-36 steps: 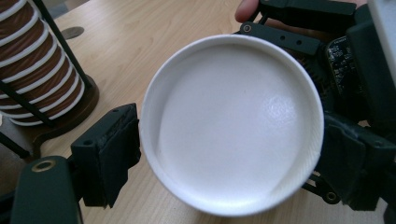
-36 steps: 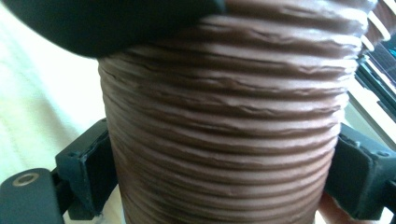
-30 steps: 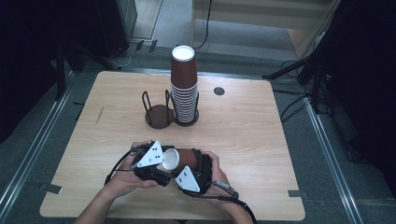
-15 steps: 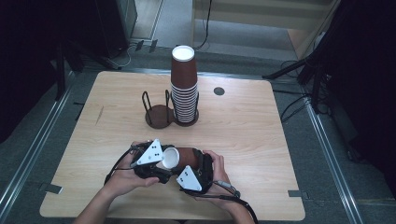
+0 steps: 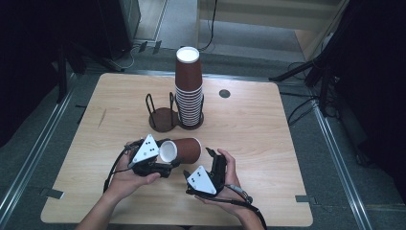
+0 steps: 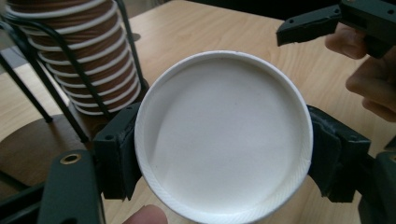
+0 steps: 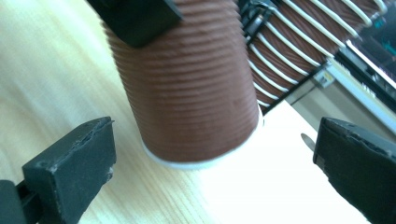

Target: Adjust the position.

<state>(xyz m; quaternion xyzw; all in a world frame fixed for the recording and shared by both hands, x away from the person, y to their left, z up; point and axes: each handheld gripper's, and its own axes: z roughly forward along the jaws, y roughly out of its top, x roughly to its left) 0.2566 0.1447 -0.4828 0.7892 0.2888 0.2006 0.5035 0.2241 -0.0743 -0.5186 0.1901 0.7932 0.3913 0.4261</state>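
High view: the left tool (image 5: 165, 160) clamps a brown cup (image 5: 182, 150) lying sideways over the table (image 5: 268, 134); the right tool (image 5: 214, 160), jaws spread, holds nothing.

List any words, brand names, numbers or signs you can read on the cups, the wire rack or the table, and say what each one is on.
None: no readable text anywhere.
Held brown cup: plain ribbed wall, blank white inside.
Cup stack: plain brown with white rims.
Wire rack: bare.
Table: bare wood; the small dark round disc carries no legible mark.
Grey plates on the left tool: dots, no lettering.
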